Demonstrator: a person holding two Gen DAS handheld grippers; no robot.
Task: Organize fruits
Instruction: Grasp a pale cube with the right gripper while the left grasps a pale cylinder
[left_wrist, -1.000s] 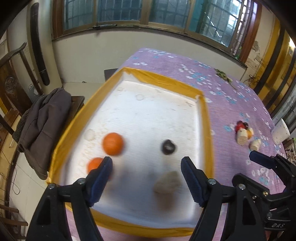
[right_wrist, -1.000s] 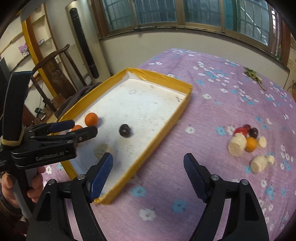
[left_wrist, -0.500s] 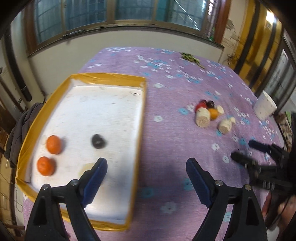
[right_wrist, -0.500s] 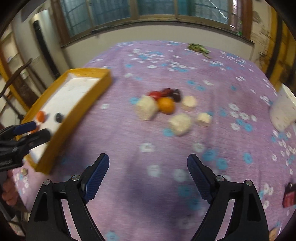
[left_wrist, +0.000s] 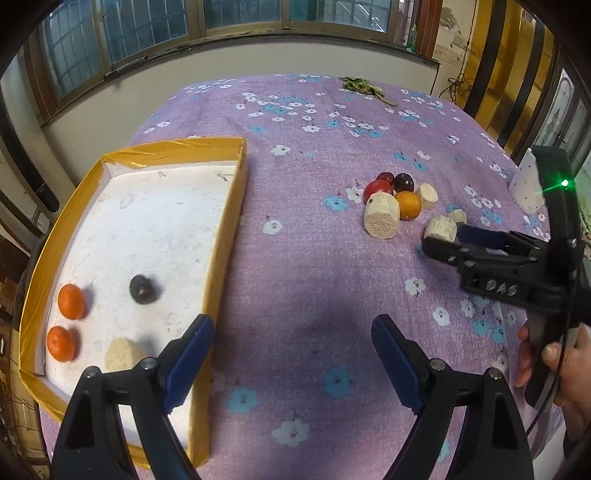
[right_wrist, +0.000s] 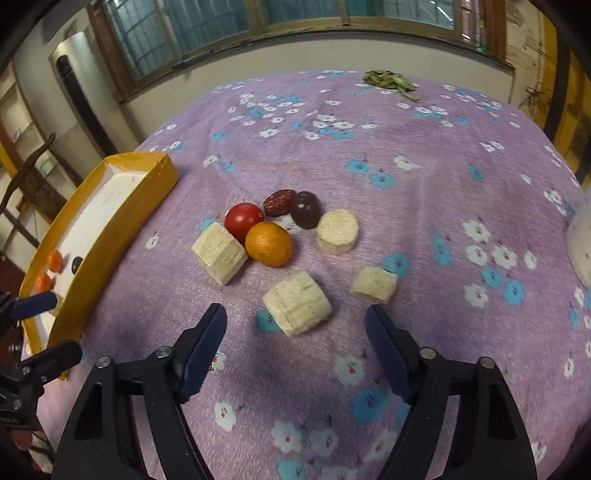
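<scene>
Only left view shows tray (left_wrist: 225, 221) contents; left claw (left_wrist: 291, 354) apart, right claw (right_wrist: 295, 343) closing, empty.

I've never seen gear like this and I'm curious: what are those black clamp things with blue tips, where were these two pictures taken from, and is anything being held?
There is no robot. A person holds a two-finger clamp in each hand, each with a wide-angle camera looking along its fingers. One picture comes from the left gripper, the other from the right gripper; in the left view a hand holds the right one. A purple flowered cloth carries a yellow-rimmed tray with two oranges, a dark fruit and a pale chunk. The loose pile holds more fruit and pale chunks. Neither gripper holds anything; the right jaws are closing, nothing between them.
</scene>
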